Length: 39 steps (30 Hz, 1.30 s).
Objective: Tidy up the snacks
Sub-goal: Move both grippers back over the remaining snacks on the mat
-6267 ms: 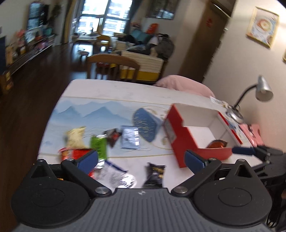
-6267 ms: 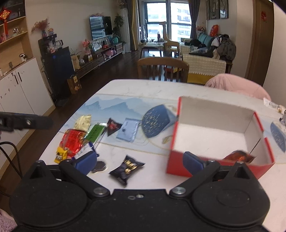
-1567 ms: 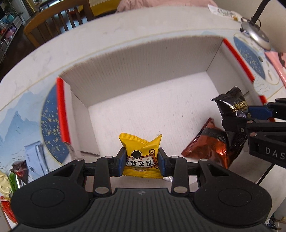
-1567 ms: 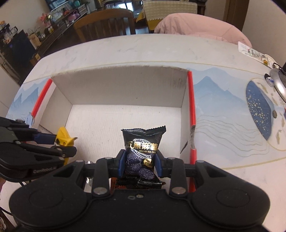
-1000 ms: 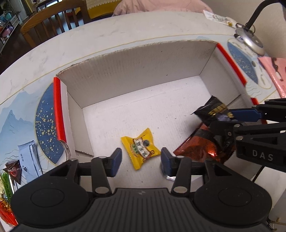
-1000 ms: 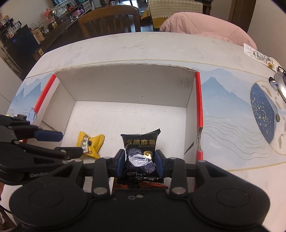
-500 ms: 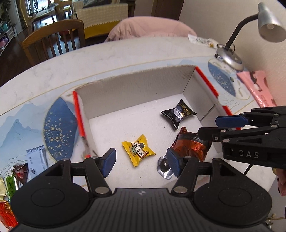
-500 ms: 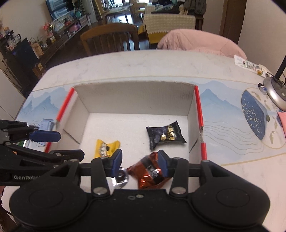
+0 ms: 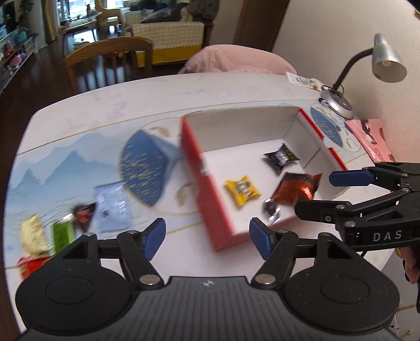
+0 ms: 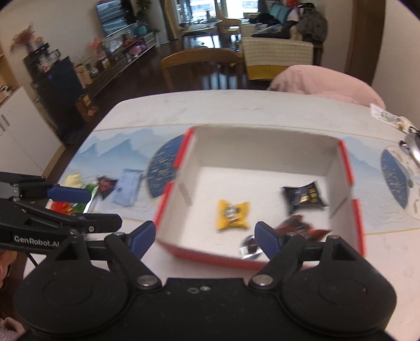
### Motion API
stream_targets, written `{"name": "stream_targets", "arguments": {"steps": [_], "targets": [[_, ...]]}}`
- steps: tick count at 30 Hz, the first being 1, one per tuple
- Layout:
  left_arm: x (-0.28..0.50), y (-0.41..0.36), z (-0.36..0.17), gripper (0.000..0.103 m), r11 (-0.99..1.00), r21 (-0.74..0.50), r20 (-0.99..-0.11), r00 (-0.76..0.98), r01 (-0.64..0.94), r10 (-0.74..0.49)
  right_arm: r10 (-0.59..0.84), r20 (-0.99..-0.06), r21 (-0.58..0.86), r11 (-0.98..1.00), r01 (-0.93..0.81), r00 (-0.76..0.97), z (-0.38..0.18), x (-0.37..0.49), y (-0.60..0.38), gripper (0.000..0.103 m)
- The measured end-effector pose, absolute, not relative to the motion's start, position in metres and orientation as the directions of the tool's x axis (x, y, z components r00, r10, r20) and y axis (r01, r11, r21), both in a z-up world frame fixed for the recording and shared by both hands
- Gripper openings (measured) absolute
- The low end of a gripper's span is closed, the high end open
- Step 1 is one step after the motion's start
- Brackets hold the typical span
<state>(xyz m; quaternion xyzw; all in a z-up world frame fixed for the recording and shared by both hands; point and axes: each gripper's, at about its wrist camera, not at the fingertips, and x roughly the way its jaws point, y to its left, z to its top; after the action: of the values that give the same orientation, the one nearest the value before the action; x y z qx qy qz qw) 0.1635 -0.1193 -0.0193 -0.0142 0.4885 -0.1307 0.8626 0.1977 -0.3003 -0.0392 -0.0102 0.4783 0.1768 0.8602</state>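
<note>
**Snacks gathered in red box**

Both the left gripper (image 9: 207, 237) and right gripper (image 10: 203, 237) hang spread and empty above the red box (image 10: 358, 217). Inside lie a yellow packet (image 10: 232, 214), a black packet (image 10: 304, 198) at 2 o'clock of it, and what appears, through blur, an orange-brown wrapper (image 9: 295, 188).

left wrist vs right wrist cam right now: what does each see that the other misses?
Only the left wrist view shows the desk lamp's head and the pink item at the table's far right edge.

Only the right wrist view shows the TV and the white cabinet beside the table.

Both show the red box holding the yellow packet, the black packet and the orange-brown packet, plus the loose snacks on the mat. Each also sees the other tool: left tool, right tool, both open and empty.
</note>
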Motion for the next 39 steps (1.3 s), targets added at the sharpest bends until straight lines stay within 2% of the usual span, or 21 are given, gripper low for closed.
{"name": "stream_targets", "arguments": {"steps": [4,6,11,13,21,29,39], "targets": [[0.14,-0.076,-0.022,0.071,0.976,-0.132,-0.845,0.495,0.174,-0.203,0.32,-0.841,0.161,0.917,-0.364,0.437,-0.045,0.183,-0.26,0.083],[0.13,-0.053,-0.024,0.077,0.981,-0.124,-0.852,0.492,0.146,-0.181,0.331,-0.849,0.165,0.907,-0.389,0.412,-0.048,0.177,-0.24,0.084],[0.107,0.003,-0.032,0.081,0.99,-0.111,-0.866,0.481,0.087,-0.139,0.347,-0.872,0.18,0.883,-0.433,0.345,-0.058,0.166,-0.192,0.087],[0.099,0.024,-0.035,0.083,0.991,-0.115,-0.87,0.476,0.064,-0.132,0.346,-0.882,0.188,0.881,-0.434,0.319,-0.064,0.164,-0.175,0.094],[0.079,0.093,-0.054,0.088,0.99,-0.135,-0.89,0.445,-0.044,-0.102,0.309,-0.916,0.166,0.872,-0.459,0.255,-0.087,0.165,-0.112,0.095],[0.087,0.127,-0.075,0.088,0.981,-0.139,-0.915,0.398,-0.137,-0.074,0.256,-0.941,0.13,0.878,-0.461,0.221,-0.108,0.199,-0.08,0.095],[0.137,0.124,-0.1,0.088,0.977,-0.119,-0.94,0.336,-0.175,-0.054,0.19,-0.959,0.081,0.894,-0.44,0.21,-0.143,0.285,-0.064,0.094]]}}
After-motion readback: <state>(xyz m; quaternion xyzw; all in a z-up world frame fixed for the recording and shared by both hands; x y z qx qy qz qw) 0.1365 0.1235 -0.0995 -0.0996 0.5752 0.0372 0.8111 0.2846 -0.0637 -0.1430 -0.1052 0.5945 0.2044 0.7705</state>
